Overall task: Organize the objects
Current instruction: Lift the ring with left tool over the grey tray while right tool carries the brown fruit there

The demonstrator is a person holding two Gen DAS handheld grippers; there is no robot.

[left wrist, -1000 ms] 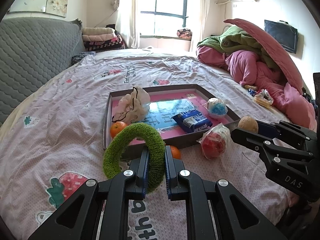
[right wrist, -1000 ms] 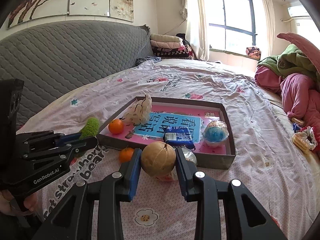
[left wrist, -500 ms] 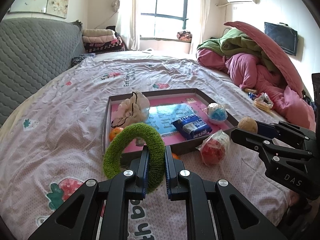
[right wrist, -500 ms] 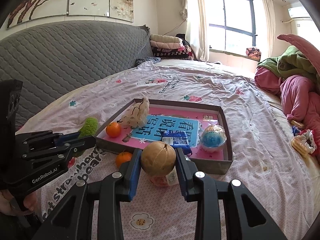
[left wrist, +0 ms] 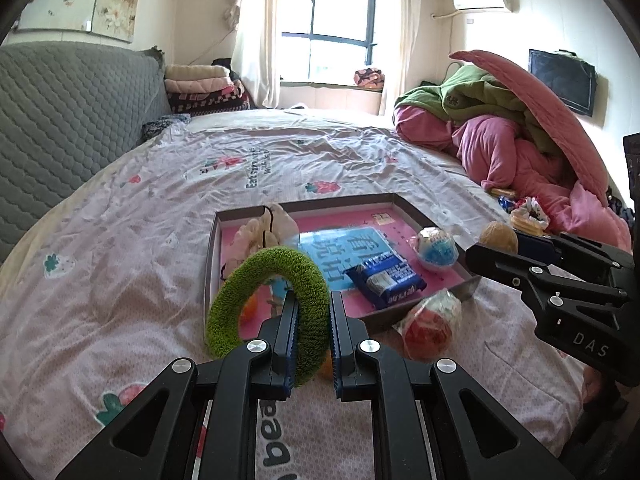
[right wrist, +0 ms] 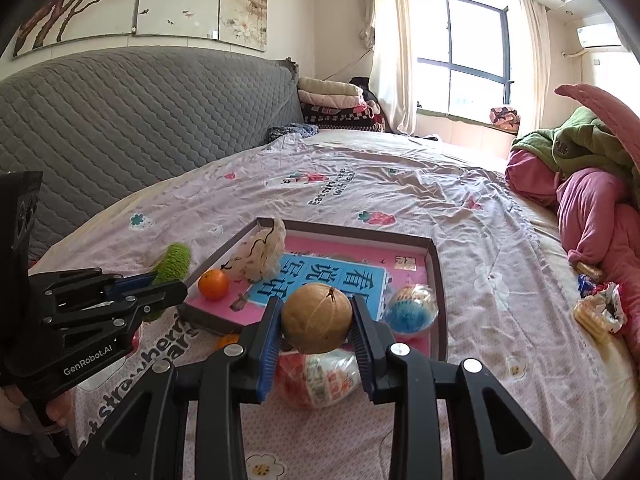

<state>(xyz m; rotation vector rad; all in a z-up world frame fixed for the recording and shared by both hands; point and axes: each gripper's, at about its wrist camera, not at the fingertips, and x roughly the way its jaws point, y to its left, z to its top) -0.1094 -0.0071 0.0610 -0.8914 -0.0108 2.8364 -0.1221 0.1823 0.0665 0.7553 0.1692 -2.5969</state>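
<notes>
My left gripper is shut on a fuzzy green ring and holds it upright above the bed, just before the near edge of a shallow tray with a pink floor. My right gripper is shut on a round tan ball, held above a wrapped red item that lies on the sheet before the tray. In the tray lie an orange, a cream cloth bundle, a blue snack packet and a wrapped blue ball.
A second orange lies on the sheet by the tray's near edge. Pink and green bedding is heaped at the right. A small wrapped snack lies near it. A grey quilted headboard runs along the left.
Both grippers have drawn back and risen a little from the tray, each keeping its object. The tray and the wrapped red item now sit lower and farther off.
</notes>
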